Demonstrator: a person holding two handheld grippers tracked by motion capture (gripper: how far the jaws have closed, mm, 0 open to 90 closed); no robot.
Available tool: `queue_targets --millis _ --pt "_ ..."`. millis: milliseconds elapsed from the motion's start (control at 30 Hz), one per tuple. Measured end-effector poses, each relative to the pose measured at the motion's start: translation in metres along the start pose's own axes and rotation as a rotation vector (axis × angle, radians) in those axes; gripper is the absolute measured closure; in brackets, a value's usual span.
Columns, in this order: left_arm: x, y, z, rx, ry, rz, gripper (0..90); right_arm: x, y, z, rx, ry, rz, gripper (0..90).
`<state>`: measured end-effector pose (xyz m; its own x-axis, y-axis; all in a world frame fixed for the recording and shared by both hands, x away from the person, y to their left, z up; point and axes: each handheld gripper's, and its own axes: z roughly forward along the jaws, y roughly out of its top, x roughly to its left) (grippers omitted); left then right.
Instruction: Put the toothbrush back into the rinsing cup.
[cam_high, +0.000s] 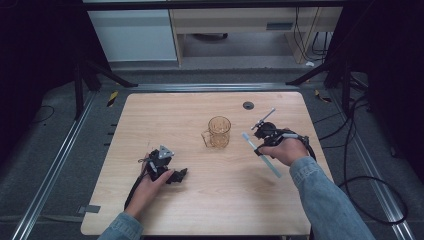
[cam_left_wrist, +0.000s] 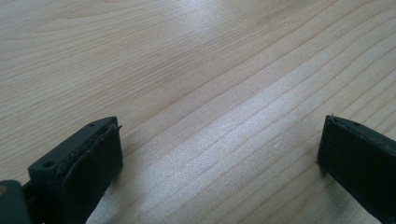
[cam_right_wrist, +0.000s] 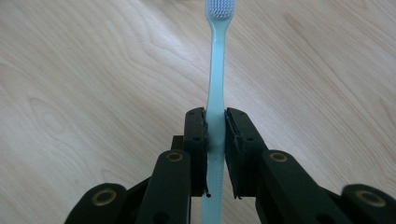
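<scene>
The right gripper (cam_right_wrist: 215, 140) clamps a toothbrush (cam_right_wrist: 216, 79) mid-handle, just right of the cup (cam_high: 219, 131), bristles toward it; the left gripper (cam_left_wrist: 219, 154), wide open and empty, sits farther left of the cup.

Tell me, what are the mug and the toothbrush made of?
The mug looks like amber-tinted clear glass or plastic: the table shows through it. The toothbrush seems smooth pale-blue plastic, slightly translucent, with white bristles; the right gripper clamps its handle.
</scene>
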<state>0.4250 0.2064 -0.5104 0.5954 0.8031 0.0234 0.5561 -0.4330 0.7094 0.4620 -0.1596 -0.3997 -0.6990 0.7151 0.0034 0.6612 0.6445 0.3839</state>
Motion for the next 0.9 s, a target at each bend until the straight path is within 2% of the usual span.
queue_targets --millis 233,533,900 --pt "0.0 0.0 0.0 0.0 0.0 0.0 0.0 0.025 0.006 0.004 -0.011 0.031 -0.063 79.3" --pt "0.0 0.0 0.0 0.0 0.0 0.0 0.0 0.043 0.011 0.008 -0.013 0.062 -0.11 79.3" --pt "0.0 0.0 0.0 0.0 0.0 0.0 0.0 0.073 0.029 0.013 -0.074 0.118 -0.166 79.3"
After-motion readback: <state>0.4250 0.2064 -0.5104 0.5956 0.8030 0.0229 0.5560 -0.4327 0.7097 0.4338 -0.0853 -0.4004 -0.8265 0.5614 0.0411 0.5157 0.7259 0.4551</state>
